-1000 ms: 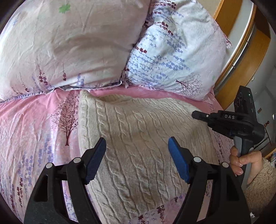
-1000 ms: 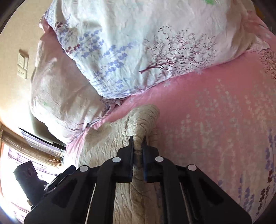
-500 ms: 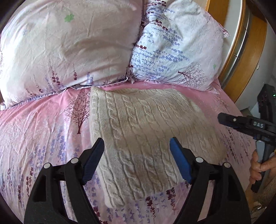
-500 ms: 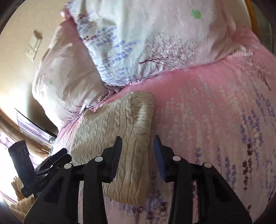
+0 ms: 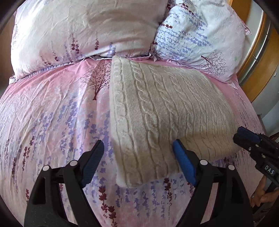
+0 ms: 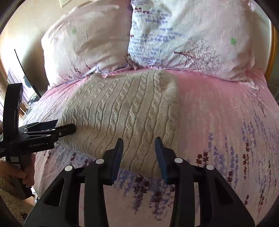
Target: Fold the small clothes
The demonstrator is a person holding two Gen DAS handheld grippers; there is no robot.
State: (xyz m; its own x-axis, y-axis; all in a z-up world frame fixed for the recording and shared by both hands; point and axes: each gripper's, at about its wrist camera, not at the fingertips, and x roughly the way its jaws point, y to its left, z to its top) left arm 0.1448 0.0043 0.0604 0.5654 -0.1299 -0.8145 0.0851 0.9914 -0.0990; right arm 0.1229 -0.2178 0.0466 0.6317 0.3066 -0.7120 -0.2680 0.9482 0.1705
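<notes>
A cream cable-knit sweater (image 5: 162, 115) lies folded into a flat rectangle on the pink floral bedsheet (image 5: 52, 111), its far edge against the pillows. It also shows in the right wrist view (image 6: 122, 108). My left gripper (image 5: 137, 160) is open and empty, hovering over the sweater's near left corner. My right gripper (image 6: 138, 155) is open and empty above the sweater's near edge. The right gripper shows in the left wrist view (image 5: 251, 139) at the sweater's right side. The left gripper shows in the right wrist view (image 6: 57, 128) at its left side.
Two floral pillows (image 5: 83, 31) (image 5: 197, 35) stand at the head of the bed. A wooden frame (image 5: 261, 73) runs along the right side. A wall with a switch plate (image 6: 65, 2) is behind the pillows.
My right gripper opened and let go of the sweater's edge, and the sweater settled flat. Both grippers drew back toward the near side of the bed.
</notes>
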